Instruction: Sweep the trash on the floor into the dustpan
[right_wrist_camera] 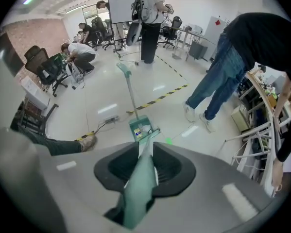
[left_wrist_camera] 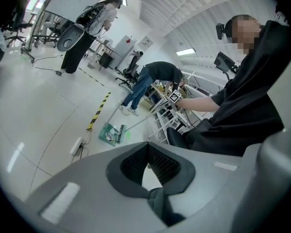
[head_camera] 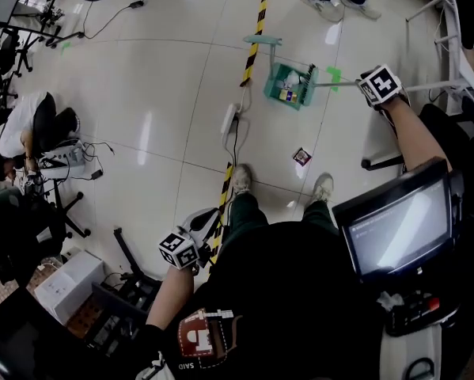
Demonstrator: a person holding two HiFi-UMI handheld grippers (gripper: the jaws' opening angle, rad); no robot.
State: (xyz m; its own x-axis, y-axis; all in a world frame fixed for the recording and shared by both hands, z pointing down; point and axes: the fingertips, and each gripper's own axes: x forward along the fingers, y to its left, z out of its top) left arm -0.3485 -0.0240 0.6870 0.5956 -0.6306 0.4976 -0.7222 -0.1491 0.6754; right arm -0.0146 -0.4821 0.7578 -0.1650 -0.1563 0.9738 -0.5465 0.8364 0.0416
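Observation:
A green dustpan [head_camera: 289,85] stands on the pale floor with its long handle [head_camera: 262,44] upright and several bits of trash inside. My right gripper [head_camera: 373,85] is shut on the teal broom handle [right_wrist_camera: 139,178], and the brush head [head_camera: 309,82] rests at the dustpan's mouth. One small dark wrapper [head_camera: 301,156] lies on the floor in front of my right shoe. My left gripper [head_camera: 189,241] hangs beside my left leg, jaws shut and empty. The left gripper view shows the dustpan [left_wrist_camera: 111,132] far off; the right gripper view shows it [right_wrist_camera: 141,128] straight ahead.
A white power strip [head_camera: 229,119] and its cable lie along the yellow-black floor tape [head_camera: 256,30]. A monitor cart [head_camera: 399,224] stands close at my right. A person crouches by chairs [head_camera: 27,133] at left; another stands behind the dustpan [head_camera: 335,2]. Table legs [head_camera: 434,6] stand at far right.

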